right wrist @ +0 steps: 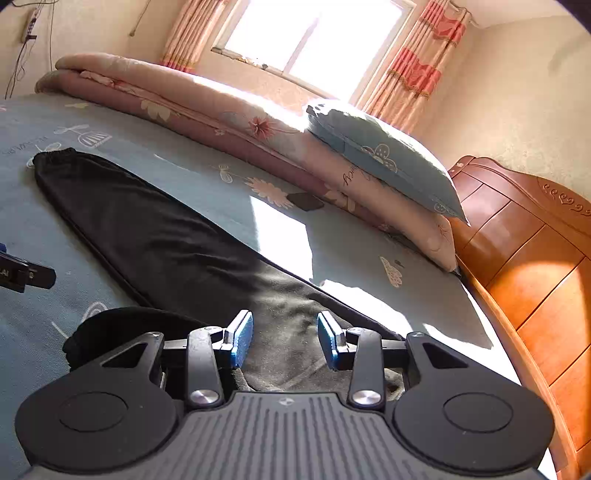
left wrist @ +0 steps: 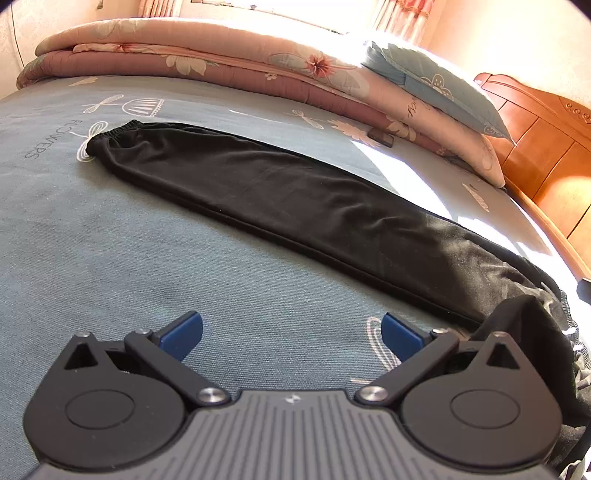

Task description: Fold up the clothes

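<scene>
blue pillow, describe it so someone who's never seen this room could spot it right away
Start at the bed with the grey-blue patterned sheet and look to its far side, below the window. A folded pink floral quilt runs along that edge, and the blue pillow sits on top of its end nearest the wooden headboard. It is the only pale blue, plump thing there, printed with a white flower outline.

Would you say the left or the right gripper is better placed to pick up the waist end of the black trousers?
Right, probably: the right gripper hangs open directly over the black trousers, whereas the left gripper is over bare bedsheet.
</scene>
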`<state>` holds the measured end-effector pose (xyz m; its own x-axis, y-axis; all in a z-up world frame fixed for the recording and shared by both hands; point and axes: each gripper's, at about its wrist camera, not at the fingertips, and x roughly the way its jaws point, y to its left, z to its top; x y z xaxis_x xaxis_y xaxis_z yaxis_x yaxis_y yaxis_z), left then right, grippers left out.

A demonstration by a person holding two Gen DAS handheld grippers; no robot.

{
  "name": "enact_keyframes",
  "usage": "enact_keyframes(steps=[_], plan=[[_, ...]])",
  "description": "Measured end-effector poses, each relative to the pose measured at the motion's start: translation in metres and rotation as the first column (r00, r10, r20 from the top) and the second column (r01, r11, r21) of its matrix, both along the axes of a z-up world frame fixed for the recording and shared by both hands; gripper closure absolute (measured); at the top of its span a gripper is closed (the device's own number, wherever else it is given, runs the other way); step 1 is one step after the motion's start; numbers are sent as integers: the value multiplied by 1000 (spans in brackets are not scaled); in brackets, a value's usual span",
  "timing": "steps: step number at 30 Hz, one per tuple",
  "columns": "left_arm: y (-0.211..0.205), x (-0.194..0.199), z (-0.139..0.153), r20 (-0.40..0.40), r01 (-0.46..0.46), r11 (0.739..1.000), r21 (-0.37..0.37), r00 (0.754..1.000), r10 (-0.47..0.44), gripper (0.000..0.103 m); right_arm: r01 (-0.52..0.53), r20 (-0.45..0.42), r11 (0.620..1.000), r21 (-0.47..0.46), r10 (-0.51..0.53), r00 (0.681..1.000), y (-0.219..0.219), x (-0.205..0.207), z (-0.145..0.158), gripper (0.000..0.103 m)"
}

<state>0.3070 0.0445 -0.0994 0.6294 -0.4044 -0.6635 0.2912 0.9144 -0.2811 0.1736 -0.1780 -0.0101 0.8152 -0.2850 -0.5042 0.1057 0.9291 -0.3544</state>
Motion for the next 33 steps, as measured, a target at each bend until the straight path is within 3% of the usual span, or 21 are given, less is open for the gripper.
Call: enact_keyframes(steps=[2, 4, 6, 8, 11, 15, 20, 23, 25, 29, 33], plan=[[1, 3, -2, -15, -9, 1000, -4, 1000, 9, 1, -129, -38, 988, 89, 133, 990, 14, -13, -4, 59], [2, 2, -2, -15, -9, 1000, -5, 1000, 9, 1, -260, -113, 951, 166, 280, 953, 32, -25, -20, 59], [2, 0, -1, -8, -5, 1000, -1, 1000, 5, 1, -315, -175, 938, 143, 337, 925, 44, -29, -42, 59], [1, 0, -1, -5, -2, 1000, 2, 1000, 2, 1, -353, -242, 933, 71, 360, 901, 57, -30, -68, 59], [0, 0, -3, -8, -1, 1000, 8, 1000, 1, 1, -385, -272, 923, 24, 377, 885, 58, -22, -85, 59], [-2, 2, -5, -15, -3, 1000, 16, 1000, 4, 1, -397, -302, 916, 54, 394, 868, 47, 1, -94, 59], [-6, 4, -7, -28, 19, 999, 31, 999, -18, 1, -331, -270, 938, 103, 347, 898, 19, 31, -83, 58], [-12, 3, -8, -48, 73, 996, 42, 996, -71, 1, -345, -260, 928, 142, 371, 891, 10, 31, -73, 58], [-18, 1, -8, -55, 109, 993, 53, 993, -106, 1, -419, -266, 900, 119, 436, 860, 13, 18, -71, 54], [-25, -4, -10, -68, 157, 987, 40, 986, -154, 1, -498, -352, 865, -58, 449, 821, 25, 11, -92, 53], [-27, -8, -10, -60, 176, 983, 52, 983, -173, 1, -524, -347, 841, -132, 456, 820, 30, 15, -103, 56]])
